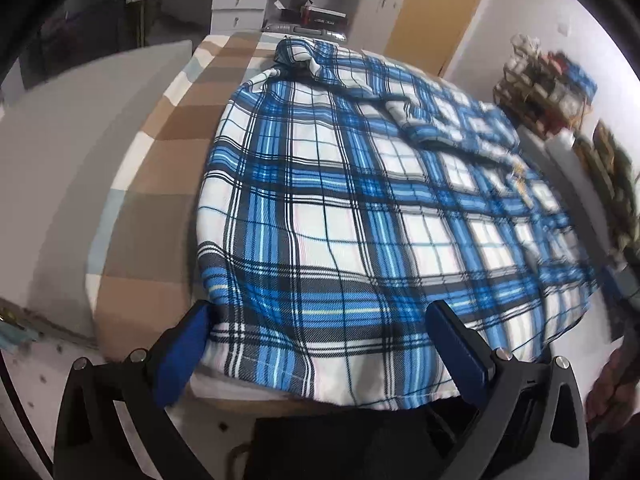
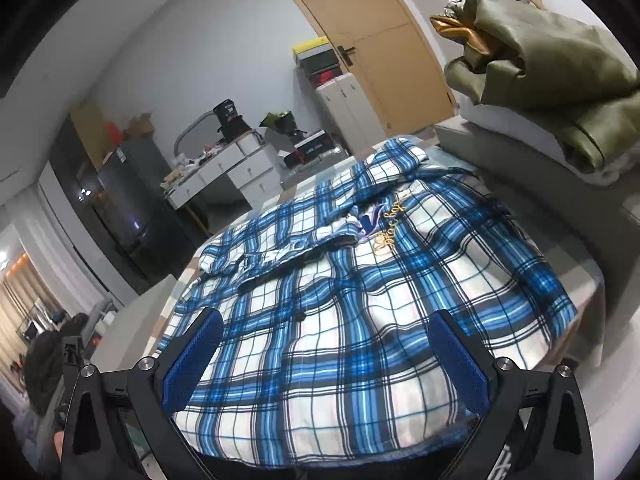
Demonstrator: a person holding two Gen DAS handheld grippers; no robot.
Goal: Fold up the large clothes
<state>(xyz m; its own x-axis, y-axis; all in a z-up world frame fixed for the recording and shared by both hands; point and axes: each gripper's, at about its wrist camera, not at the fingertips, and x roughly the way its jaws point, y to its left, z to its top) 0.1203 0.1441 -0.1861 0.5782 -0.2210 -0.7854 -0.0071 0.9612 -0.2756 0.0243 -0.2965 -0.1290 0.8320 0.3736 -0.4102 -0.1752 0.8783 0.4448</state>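
Observation:
A large blue, white and black plaid shirt [image 1: 360, 208] lies spread flat on a checked brown and white tabletop [image 1: 160, 168], collar at the far end. It also shows in the right wrist view [image 2: 360, 300], with gold lettering on the chest and a sleeve folded across. My left gripper [image 1: 320, 320] is open, its blue-padded fingers straddling the shirt's near hem. My right gripper [image 2: 324, 328] is open over the near hem too, holding nothing.
A grey sofa or bench [image 2: 540, 184] stands to the right with an olive-green bundle [image 2: 552, 80] on top. White drawers [image 2: 240, 168], a dark fridge [image 2: 132, 200] and a wooden door [image 2: 384, 40] stand behind. A cluttered shelf [image 1: 548, 88] is at the right.

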